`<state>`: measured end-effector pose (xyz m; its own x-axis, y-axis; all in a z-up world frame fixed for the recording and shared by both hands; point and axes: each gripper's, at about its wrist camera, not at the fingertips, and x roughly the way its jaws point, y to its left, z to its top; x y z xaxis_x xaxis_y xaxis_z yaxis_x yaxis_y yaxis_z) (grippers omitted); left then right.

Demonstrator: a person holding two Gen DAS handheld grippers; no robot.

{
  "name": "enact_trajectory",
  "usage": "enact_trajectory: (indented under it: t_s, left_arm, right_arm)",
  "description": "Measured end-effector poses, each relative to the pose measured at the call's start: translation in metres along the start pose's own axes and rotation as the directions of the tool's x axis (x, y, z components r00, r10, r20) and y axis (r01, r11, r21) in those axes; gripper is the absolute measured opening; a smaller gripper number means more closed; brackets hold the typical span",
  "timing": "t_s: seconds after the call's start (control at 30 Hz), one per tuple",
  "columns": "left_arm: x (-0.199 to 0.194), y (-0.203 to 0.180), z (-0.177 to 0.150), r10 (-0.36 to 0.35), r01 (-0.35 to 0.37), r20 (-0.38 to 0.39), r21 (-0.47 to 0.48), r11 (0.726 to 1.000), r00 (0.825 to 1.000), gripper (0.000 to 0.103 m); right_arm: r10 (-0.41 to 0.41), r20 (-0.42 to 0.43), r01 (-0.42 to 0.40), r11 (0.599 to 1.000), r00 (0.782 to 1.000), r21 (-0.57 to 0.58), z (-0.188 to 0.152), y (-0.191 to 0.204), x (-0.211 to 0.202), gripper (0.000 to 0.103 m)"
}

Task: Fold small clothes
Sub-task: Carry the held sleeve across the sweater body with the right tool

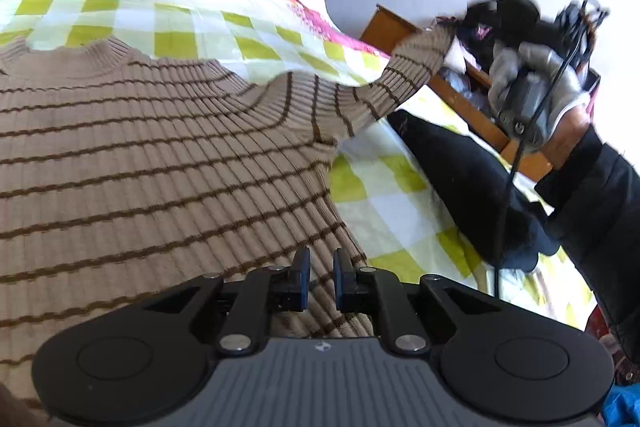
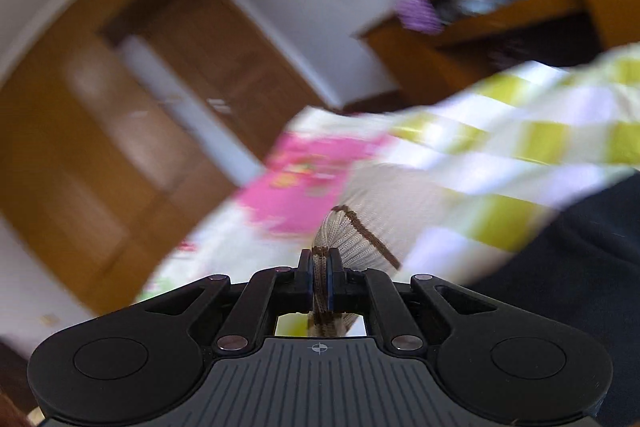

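Two tongs over sweater (image 1: 160, 155) on bed (image 1: 248, 31). Right tongs (image 2: 319, 263) clamped on lifted sleeve (image 1: 404, 71). Left tongs (image 1: 321, 263) narrow, gripping nothing, near sweater's hem.

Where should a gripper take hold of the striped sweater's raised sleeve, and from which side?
At the cuff end of the sleeve, from the open side beyond the bed. The ribbed knit bunches thin there, as the right gripper shows, shut on it.

Bright daylight, both views. Left wrist view sharp, gloved hand (image 1: 536, 95) at 2 o'clock smeared. Right wrist view heavily motion-blurred; only gripper (image 2: 319, 279) crisp. Fisheye bends edges, dark corners.
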<state>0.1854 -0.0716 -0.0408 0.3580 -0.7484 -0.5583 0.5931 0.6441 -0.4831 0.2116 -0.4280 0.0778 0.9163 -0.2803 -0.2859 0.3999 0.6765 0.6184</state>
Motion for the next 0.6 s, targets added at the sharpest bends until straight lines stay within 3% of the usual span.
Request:
enact_trajectory:
  t_s: [0.1,0.17,0.27,0.3,0.33,0.43,0.5,0.6]
  left_arm:
    - [-0.021,0.011,-0.002,0.020,-0.020,0.025,-0.022,1.000,0.999,0.027]
    - [-0.039,0.019,-0.005,0.052,-0.051,0.043,-0.034,0.998,0.998,0.028]
    - [-0.068,0.034,-0.013,0.115,-0.112,0.068,-0.051,0.992,0.991,0.031]
    - [-0.078,0.039,-0.017,0.140,-0.136,0.074,-0.056,0.989,0.987,0.031]
    - [-0.087,0.043,-0.020,0.167,-0.162,0.080,-0.059,0.985,0.983,0.031]
    - [-0.112,0.056,-0.030,0.223,-0.215,0.103,-0.082,0.973,0.969,0.032]
    - [-0.125,0.064,-0.034,0.244,-0.231,0.119,-0.109,0.967,0.962,0.032]
    - [-0.138,0.075,-0.036,0.277,-0.260,0.138,-0.125,0.957,0.951,0.032]
  right_arm:
    - [0.158,-0.042,-0.162,0.978,0.987,-0.133,-0.020,0.062,-0.005,0.006]
    - [0.249,-0.120,-0.271,0.935,0.961,-0.229,-0.048,0.103,-0.006,0.006]
    - [0.334,-0.301,-0.438,0.800,0.893,-0.410,-0.114,0.155,-0.008,0.006]
    - [0.345,-0.399,-0.511,0.727,0.850,-0.459,-0.141,0.167,-0.008,0.009]
    - [0.332,-0.484,-0.564,0.667,0.810,-0.486,-0.165,0.173,-0.008,0.009]
    - [0.279,-0.608,-0.645,0.537,0.744,-0.543,-0.219,0.173,-0.023,0.009]
    - [0.237,-0.601,-0.625,0.509,0.763,-0.592,-0.231,0.165,-0.034,0.011]
    - [0.199,-0.592,-0.590,0.543,0.781,-0.597,-0.225,0.151,-0.038,0.012]
